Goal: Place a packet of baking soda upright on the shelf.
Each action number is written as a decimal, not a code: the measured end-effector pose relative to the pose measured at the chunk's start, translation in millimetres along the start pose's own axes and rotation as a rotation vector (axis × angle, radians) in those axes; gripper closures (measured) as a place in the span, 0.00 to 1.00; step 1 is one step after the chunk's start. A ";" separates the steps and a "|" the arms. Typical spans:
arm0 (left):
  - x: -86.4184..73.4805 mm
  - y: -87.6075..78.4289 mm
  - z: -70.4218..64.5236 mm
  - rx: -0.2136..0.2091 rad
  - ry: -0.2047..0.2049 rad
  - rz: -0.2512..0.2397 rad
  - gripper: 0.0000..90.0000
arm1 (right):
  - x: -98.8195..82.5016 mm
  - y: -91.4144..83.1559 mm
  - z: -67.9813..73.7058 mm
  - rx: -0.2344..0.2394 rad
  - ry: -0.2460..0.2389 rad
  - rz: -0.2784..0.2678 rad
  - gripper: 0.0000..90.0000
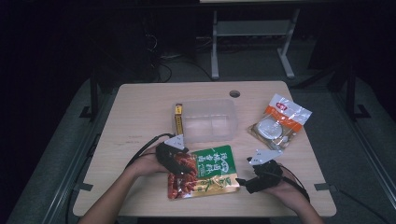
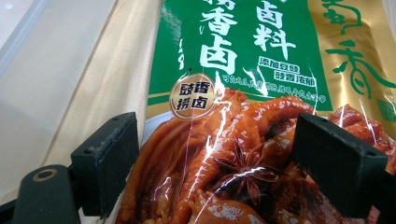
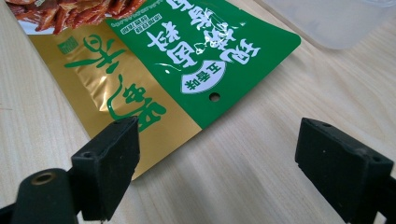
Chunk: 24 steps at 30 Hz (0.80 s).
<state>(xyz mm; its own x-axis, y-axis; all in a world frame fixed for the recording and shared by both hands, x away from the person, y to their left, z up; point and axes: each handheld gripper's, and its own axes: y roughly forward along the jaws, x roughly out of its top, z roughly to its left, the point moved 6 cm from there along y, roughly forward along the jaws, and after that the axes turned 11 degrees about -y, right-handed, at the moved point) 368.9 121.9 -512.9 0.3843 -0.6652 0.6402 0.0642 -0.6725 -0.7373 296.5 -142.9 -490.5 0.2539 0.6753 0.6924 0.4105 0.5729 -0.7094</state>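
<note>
- Right gripper (image 3: 217, 154), jaws spread, hovers just off the pouch's corner.
- Seasoning pouch (image 1: 205, 171) lies flat on the bench (image 1: 135, 121): probably light, floppy, slick; best pinched at an edge.
- Left gripper (image 2: 215, 161), jaws spread, over its red end.
- Clear tub (image 1: 208, 119) beyond.

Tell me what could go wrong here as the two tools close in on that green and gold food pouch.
1. The pouch is flat and glossy; the open left tool sits over its face, so the jaws may slide off the film rather than pinch it.
2. The open right tool is off the pouch's corner above bare table; closing now would probably grab nothing.
3. The clear container stands just behind the pouch, so pushing forward could bump it.
</note>
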 end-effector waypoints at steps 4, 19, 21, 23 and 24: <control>0.1 -1.1 -2.2 0.001 0.013 0.001 0.26 | 0.3 0.6 0.8 0.001 0.002 0.002 0.15; 1.7 -3.1 -11.3 0.017 0.039 0.018 0.77 | 4.6 -4.7 -0.5 0.032 0.020 -0.010 0.06; 1.6 -3.6 -11.5 0.021 0.035 0.023 0.83 | 6.6 -6.5 0.8 0.062 0.024 -0.025 0.07; 1.7 -3.5 -11.8 0.021 0.021 0.022 0.87 | 6.7 -6.2 1.3 0.076 0.029 -0.031 0.07; 1.7 -3.5 -12.0 0.024 0.015 0.018 0.88 | 6.2 -5.7 1.4 0.084 0.032 -0.026 0.06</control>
<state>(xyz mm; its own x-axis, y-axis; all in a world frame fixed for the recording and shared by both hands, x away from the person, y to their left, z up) 358.3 119.2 -506.7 0.3716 -0.6822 0.6296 0.0791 -0.6525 -0.7537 294.5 -141.3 -482.3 0.2728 0.6453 0.7136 0.3431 0.6277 -0.6988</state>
